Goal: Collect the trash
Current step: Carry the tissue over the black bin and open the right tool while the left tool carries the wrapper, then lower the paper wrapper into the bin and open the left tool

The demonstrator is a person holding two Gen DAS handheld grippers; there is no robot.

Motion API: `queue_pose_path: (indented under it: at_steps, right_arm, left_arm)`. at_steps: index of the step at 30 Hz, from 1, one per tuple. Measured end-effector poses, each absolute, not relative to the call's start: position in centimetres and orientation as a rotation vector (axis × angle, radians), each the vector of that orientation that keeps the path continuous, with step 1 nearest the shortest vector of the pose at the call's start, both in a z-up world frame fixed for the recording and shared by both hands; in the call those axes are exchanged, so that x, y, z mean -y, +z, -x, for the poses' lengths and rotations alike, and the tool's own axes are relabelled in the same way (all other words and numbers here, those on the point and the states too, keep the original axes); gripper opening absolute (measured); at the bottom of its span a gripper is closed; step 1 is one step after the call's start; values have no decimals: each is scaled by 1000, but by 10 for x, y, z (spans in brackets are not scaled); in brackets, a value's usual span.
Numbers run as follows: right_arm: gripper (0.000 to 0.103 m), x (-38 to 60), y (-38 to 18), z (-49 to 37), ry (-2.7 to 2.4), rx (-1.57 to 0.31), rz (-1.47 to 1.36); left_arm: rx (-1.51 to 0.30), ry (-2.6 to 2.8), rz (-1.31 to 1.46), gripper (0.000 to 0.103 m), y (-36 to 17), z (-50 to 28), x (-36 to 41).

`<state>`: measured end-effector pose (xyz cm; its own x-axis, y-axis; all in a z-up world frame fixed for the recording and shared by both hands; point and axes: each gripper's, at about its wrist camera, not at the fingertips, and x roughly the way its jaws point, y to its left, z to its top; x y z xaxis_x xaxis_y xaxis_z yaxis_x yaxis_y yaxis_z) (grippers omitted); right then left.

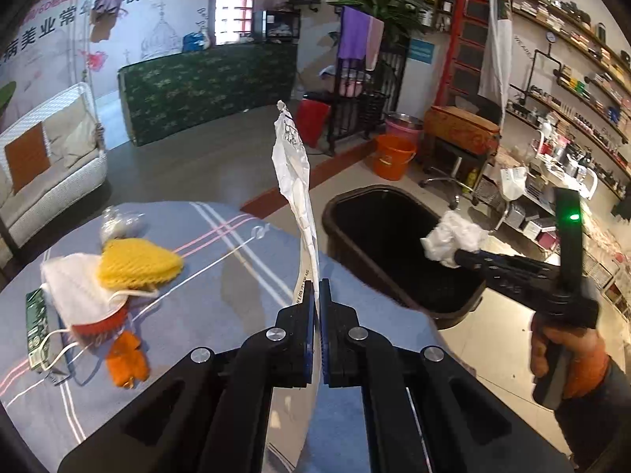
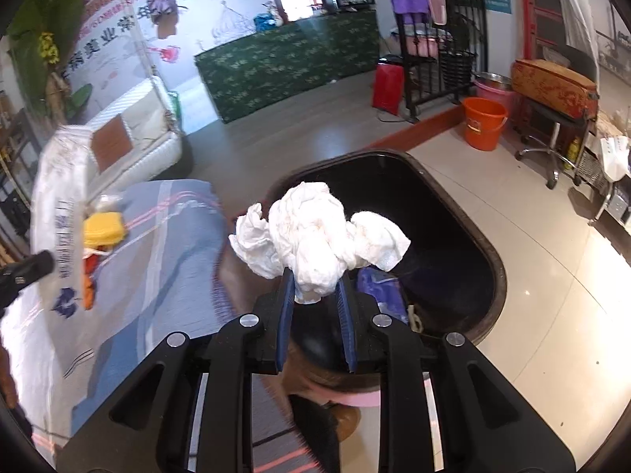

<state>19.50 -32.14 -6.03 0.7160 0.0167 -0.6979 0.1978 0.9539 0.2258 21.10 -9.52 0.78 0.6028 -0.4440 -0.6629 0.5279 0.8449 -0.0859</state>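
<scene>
**Both grippers loaded, tissue over bin**

Table under blue-grey cloth with white and pink stripes; fills lower left of left wrist view.

Black trash bin on tiled floor just beside table's right edge, mouth open. Blue item visible at bottom in right wrist view; cannot tell what.

Left gripper: jaws fully closed, pinching flat white wrapper by lower end. Wrapper stands upright above fingertips, twisted at top, dark print on it. Held clear of table, above its right edge. Same wrapper seen blurred at left edge of right wrist view.

Right gripper: jaws nearly closed, clamped on crumpled white tissue. Wad bulges out above and to both sides of blue pads. Held over bin opening. From left wrist view: right gripper in a hand, tissue above bin's right rim.

Left on table, far left, clustered:
- white face mask, ear loops trailing
- yellow foam net lying over mask edge
- green carton, flat, touching mask
- red piece under mask
- orange peel just beside red piece
- clear crumpled plastic behind yellow net
</scene>
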Motion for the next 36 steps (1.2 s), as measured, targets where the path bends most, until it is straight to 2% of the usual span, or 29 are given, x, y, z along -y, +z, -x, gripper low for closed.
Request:
queue_pose_path:
  at_steps: [5, 7, 8, 10, 11, 17, 23, 36]
  right_arm:
    - [24, 335, -83, -211, -133, -814, -302]
    - [35, 342, -95, -218, -155, -835, -311]
    - [38, 345, -97, -218, -160, -837, -314]
    - [53, 348, -106, -223, -172, -861, -311]
    - [55, 349, -109, -223, -178, -870, -315]
    - [57, 348, -105, -207, -180, -840, -320]
    - [65, 350, -87, -173, -216, -786, -300]
    - [65, 378, -75, -131, -265, -754, -362]
  left_arm:
    - [-756, -653, -122, 4, 7, -218, 118]
    - [-763, -677, -130, 4, 9, -218, 128]
    - [-767, -687, -131, 4, 9, -218, 132]
    - [-774, -710, -134, 4, 10, -221, 143]
    - [-776, -716, -139, 4, 9, -222, 148]
    - [-806, -779, -126, 4, 8, -233, 178]
    - [-830, -837, -122, 4, 9, -244, 218]
    - [-966, -860, -48, 4, -28, -269, 271]
